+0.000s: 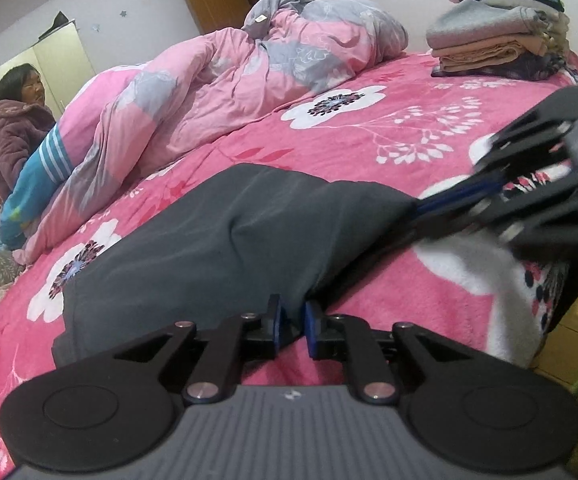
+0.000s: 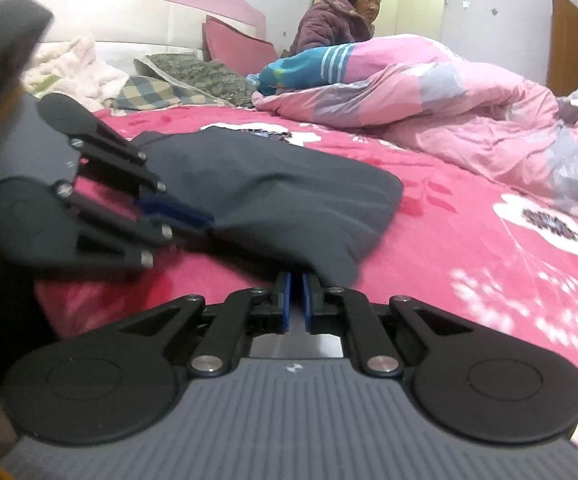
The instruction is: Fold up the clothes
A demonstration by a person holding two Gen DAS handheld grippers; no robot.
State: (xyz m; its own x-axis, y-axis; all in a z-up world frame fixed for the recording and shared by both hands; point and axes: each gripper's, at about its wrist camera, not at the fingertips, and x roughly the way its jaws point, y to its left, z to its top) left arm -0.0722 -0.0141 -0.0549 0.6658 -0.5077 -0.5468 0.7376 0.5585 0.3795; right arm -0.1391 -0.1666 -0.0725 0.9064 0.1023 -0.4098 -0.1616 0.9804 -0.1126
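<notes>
Garment (image 1: 193,240), grey, on bed (image 1: 369,128): your left gripper (image 1: 292,322) and right gripper (image 2: 296,300) each pinch its edge, jaws narrow.

Home bedroom, bed w/ pink floral blanket (image 1: 369,128), rumpled quilt (image 1: 217,80), pillows (image 2: 193,76), wardrobe (image 2: 421,4)

— How's your light?
— Soft, even indoor light; no glare, faint shadows.
— Sharpness?
— Your other gripper (image 1: 449,196) smears with motion blur in both views. Fisheye bends your edges; corners go black.
</notes>
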